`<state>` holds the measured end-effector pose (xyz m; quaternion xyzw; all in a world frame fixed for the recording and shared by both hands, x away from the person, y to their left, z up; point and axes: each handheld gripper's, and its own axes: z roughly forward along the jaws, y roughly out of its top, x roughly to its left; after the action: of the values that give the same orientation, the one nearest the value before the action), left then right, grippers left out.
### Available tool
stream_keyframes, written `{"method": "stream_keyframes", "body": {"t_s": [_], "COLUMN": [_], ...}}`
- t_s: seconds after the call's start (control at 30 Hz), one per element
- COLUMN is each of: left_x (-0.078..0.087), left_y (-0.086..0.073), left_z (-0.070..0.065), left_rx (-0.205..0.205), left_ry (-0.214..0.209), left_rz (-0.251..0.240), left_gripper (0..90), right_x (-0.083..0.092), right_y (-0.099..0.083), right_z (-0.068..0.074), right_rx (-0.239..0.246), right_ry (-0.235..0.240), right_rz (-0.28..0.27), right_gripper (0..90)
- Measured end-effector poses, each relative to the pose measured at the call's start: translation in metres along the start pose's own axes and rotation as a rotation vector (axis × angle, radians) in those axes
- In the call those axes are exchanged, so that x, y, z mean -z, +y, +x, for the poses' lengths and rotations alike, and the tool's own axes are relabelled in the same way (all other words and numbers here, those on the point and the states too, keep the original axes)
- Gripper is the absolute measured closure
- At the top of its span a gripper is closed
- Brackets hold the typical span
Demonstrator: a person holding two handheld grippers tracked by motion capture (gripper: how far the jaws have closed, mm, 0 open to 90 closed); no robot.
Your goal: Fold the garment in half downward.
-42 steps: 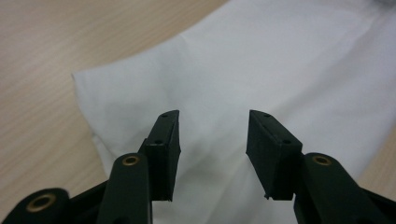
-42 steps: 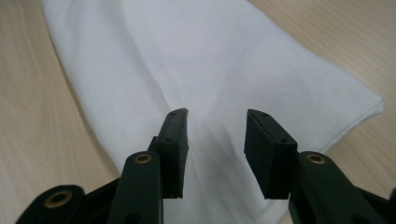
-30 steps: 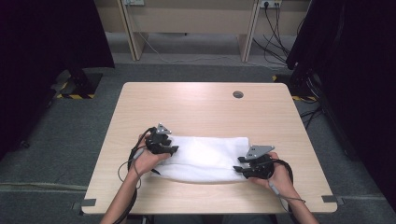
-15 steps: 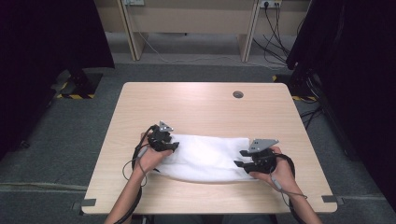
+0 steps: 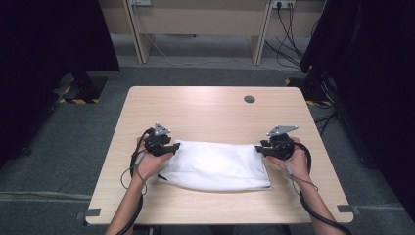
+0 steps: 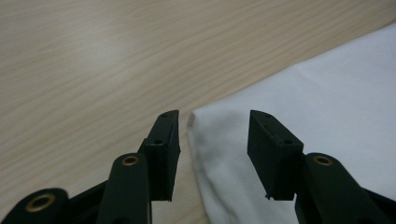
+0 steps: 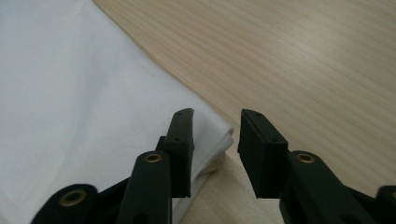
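Folded white rectangular cloth (image 5: pixel 216 166): laid flat on the light wooden tabletop (image 5: pixel 210 110), near its front edge. Left tongs (image 6: pixel 212 140): held open over the cloth's far left corner, nothing gripped. Right tongs (image 7: pixel 215 140): just narrowed, still open, the far right corner between them, unpinched.

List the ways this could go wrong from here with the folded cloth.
The white cloth is folded in layers; the right gripper has open jaws at its far corner and may catch only the top layer. The left gripper straddles the other corner, also open. An uneven lift could undo the fold on the table.
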<state>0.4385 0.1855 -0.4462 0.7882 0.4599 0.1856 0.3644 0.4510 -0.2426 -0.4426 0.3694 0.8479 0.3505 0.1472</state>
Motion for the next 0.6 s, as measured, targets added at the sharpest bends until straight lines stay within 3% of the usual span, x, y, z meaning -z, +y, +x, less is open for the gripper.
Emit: {"method": "stream_keyframes", "body": {"t_s": [0.23,0.33,0.4,0.6], "left_x": [-0.005,-0.011,-0.015,-0.022], "left_y": [-0.004,-0.003,-0.001,0.0], "left_z": [0.014,0.014,0.013,0.009], "left_rx": [0.085,0.093,0.091,0.071], "left_ry": [-0.063,-0.093,-0.102,-0.083], "left_rz": [0.041,0.068,0.084,0.089], "left_gripper": [53.7,54.5,56.6,74.4], "right_x": [0.007,0.002,-0.001,-0.004], "right_y": [-0.004,-0.006,-0.007,-0.009], "right_z": [-0.002,-0.004,-0.005,-0.009], "right_rx": [-0.055,-0.076,-0.09,-0.123], "right_ry": [0.033,0.07,0.079,0.097], "right_rz": [0.01,0.039,0.054,0.041], "right_gripper": [69.1,70.4,75.8,88.4]}}
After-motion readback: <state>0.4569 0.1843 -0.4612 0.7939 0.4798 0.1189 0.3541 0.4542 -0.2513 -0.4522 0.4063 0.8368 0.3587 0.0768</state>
